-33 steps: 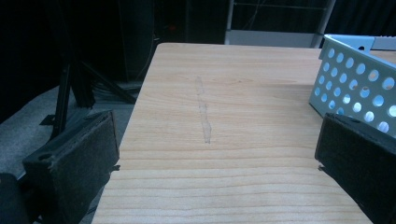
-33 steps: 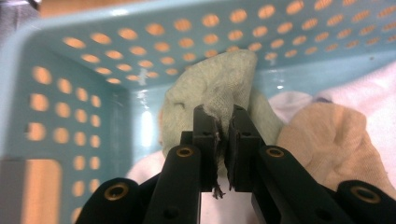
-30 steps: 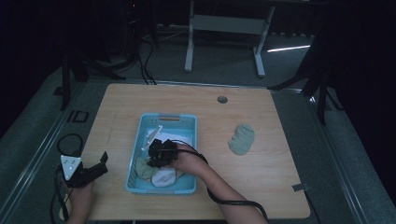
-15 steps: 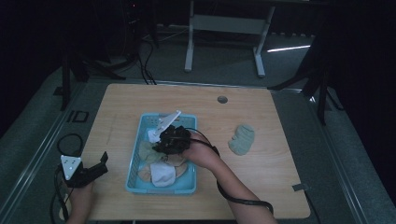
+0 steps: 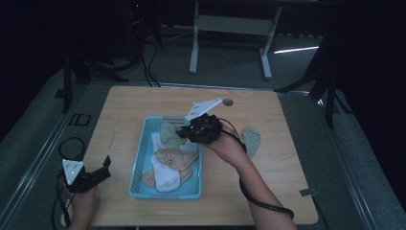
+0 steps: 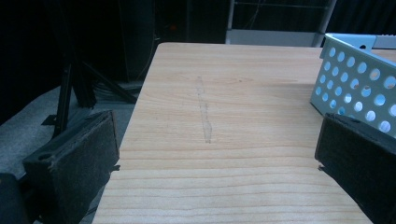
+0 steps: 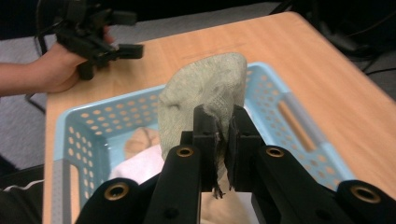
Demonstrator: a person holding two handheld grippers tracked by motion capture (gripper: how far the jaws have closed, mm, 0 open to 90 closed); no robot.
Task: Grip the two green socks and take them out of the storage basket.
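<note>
Above the perforated light-blue plastic basket (image 5: pixel 139 163) on the wooden counter (image 5: pixel 287 191), our right gripper (image 7: pixel 223 140) has its jaws clamped on a soft, pale-green knitted sock (image 7: pixel 205 100). We judge it light, limp and easily stretched, best pinched through a doubled fold. Our left gripper (image 5: pixel 91 176) rests at the counter's edge, jaws wide apart and empty.

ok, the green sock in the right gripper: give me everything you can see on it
The green sock is pale sage, a soft ribbed knit, bunched and folded over. The right gripper has its fingers shut on the lower edge, so the rounded bulk stands up above them, with a few frayed threads hanging below. It is held above the blue basket, over the white and tan socks inside. Only the fingers are seen touching it.
</note>
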